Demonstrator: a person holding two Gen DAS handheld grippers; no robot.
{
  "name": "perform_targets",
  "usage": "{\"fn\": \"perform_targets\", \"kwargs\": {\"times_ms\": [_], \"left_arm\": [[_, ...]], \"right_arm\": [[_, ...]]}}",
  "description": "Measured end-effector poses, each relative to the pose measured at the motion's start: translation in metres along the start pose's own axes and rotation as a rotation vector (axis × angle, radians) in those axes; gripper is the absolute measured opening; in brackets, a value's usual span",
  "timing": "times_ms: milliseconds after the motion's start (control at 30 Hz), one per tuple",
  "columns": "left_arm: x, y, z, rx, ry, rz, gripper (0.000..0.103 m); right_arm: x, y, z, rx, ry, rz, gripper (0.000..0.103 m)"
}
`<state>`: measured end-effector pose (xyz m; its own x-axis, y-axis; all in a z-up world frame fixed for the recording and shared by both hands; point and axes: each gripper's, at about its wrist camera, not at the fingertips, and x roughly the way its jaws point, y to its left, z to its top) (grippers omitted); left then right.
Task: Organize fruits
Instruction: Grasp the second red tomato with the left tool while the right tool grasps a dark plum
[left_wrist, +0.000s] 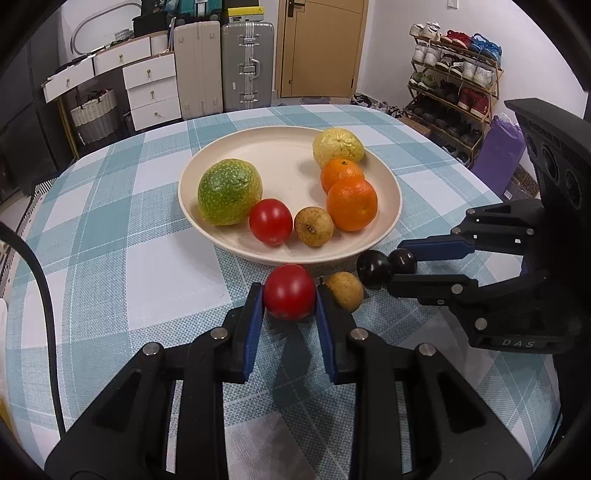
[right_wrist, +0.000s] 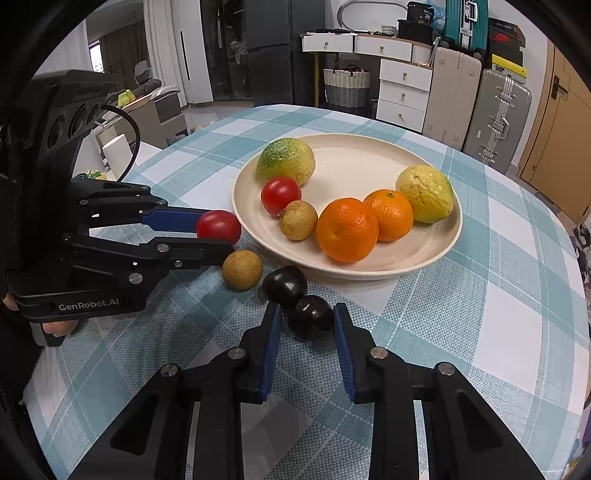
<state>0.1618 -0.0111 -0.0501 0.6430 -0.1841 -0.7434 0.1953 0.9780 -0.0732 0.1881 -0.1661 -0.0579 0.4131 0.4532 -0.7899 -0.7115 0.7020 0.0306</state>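
My left gripper (left_wrist: 290, 295) is shut on a red tomato (left_wrist: 290, 297) that rests on the checked cloth just in front of the cream plate (left_wrist: 192, 206). From the right wrist view, the left gripper (right_wrist: 218, 232) holds that tomato (right_wrist: 218, 226) by the plate's rim (right_wrist: 443, 243). My right gripper (right_wrist: 307, 312) is shut on a dark plum (right_wrist: 310, 321). A second dark plum (right_wrist: 284, 284) touches the held one. A small brown fruit (left_wrist: 345, 291) lies between tomato and plums. The right gripper (left_wrist: 400, 264) comes in from the right.
The plate holds a large green fruit (left_wrist: 229, 192), a red tomato (left_wrist: 270, 221), a small brown fruit (left_wrist: 313, 226), two oranges (left_wrist: 351, 205) and a yellow fruit (left_wrist: 338, 146). Suitcases, drawers and a shoe rack stand beyond the table.
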Motion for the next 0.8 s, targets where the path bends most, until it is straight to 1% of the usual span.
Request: {"fn": "perform_targets", "kwargs": {"times_ms": [300,400,500,600,800], "left_arm": [[-0.009,0.004,0.000,-0.022,-0.036,-0.006,0.025],[-0.014,0.006,0.001,-0.033,-0.060,-0.010,0.025],[-0.020,0.009,0.001,-0.053,-0.089,-0.014,0.025],[-0.027,0.011,0.003,-0.067,-0.121,0.003,0.025],[-0.033,0.017,0.007,-0.106,-0.159,0.026,0.025]], "right_arm": [[-0.002,-0.003,0.000,0.001,-0.007,-0.007,0.025],[-0.008,-0.006,0.001,0.016,-0.026,0.013,0.025],[-0.017,-0.011,0.003,0.037,-0.059,0.030,0.025],[-0.030,-0.019,0.006,0.075,-0.110,0.046,0.025],[-0.039,-0.032,0.009,0.142,-0.188,0.004,0.025]]}}
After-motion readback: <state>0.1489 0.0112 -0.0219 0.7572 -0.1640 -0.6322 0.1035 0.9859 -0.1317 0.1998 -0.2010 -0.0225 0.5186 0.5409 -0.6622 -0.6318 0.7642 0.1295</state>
